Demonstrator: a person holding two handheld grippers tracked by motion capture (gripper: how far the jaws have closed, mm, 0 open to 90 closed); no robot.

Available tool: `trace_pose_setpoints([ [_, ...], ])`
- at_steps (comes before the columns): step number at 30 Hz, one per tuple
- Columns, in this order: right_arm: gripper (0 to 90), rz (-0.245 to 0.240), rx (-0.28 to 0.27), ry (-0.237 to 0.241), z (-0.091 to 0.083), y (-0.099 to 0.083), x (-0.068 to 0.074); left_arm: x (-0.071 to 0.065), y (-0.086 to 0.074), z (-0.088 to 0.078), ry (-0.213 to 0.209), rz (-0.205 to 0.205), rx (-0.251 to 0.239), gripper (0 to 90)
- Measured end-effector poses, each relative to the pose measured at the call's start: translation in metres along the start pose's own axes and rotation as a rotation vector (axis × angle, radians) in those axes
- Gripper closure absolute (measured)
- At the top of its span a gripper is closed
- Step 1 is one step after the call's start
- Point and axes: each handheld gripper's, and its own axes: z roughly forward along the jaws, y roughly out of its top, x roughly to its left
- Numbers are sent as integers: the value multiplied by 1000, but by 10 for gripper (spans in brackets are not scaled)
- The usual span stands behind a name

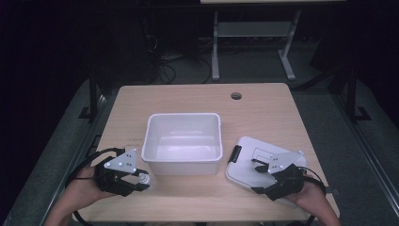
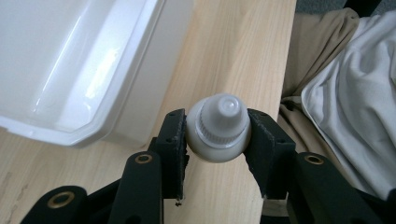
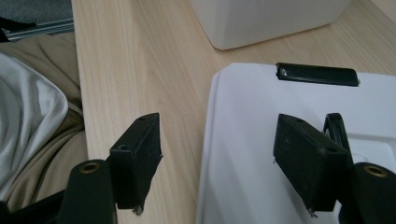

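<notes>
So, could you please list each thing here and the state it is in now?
white bottle: capped, clamped between the jaws, above the table edge.
left gripper: shut on the bottle.
right gripper: open, holding nothing, over the lid's edge.
white bin: uncovered, empty, upright.
white lid: off the bin, lying flat beside it.

The white bin (image 1: 183, 141) blocks the table's (image 1: 263, 101) middle; bare wood behind it lies open.
</notes>
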Motion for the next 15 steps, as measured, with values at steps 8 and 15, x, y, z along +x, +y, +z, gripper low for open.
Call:
trace_pose_setpoints([
  [8, 313, -2, -1, 3, 1, 0, -1, 8, 2, -11, 5, -12, -17, 601],
  [15, 313, -1, 1, 5, 1, 2, -1, 12, 7, -22, 19, -23, -31, 601],
])
